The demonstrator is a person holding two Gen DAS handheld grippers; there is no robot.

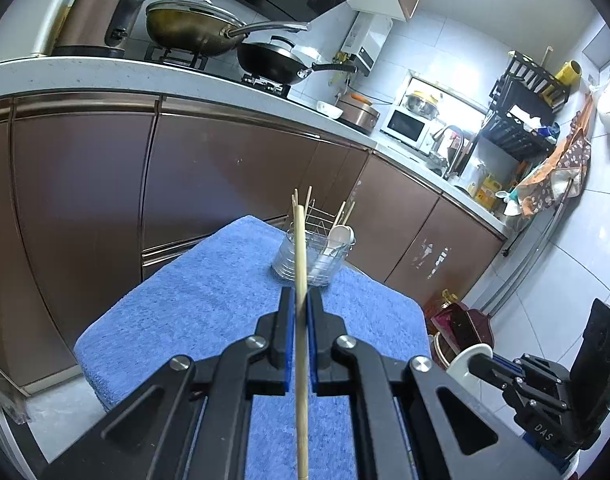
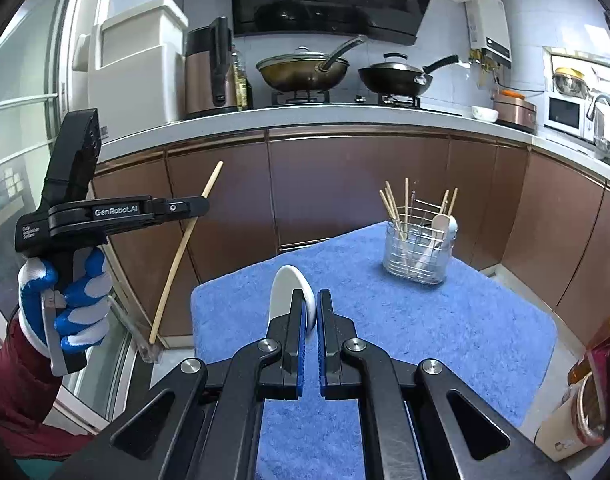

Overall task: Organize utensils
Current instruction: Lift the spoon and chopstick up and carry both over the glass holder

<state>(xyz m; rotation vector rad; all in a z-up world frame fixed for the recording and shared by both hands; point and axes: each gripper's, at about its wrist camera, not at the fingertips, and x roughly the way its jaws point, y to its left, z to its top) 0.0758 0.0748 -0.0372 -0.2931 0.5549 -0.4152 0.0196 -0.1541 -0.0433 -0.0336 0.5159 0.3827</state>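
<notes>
Blue towel (image 1: pixel 209 280) under everything; my left gripper (image 1: pixel 301 296) pinches a chopstick (image 1: pixel 301 280), and only the right view shows my right gripper (image 2: pixel 311 300) pinching a white spoon (image 2: pixel 285 292).

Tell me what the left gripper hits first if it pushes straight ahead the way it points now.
Probably the wire utensil holder: the left gripper, shut on a chopstick, points straight at it over the blue towel. Depth is uncertain.

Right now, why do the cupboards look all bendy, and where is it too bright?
Left wrist view: the fisheye lens curves the brown cupboards, and the window nook above the microwave is glaringly bright. Right wrist view: the countertop bows too, and corners go black.
</notes>
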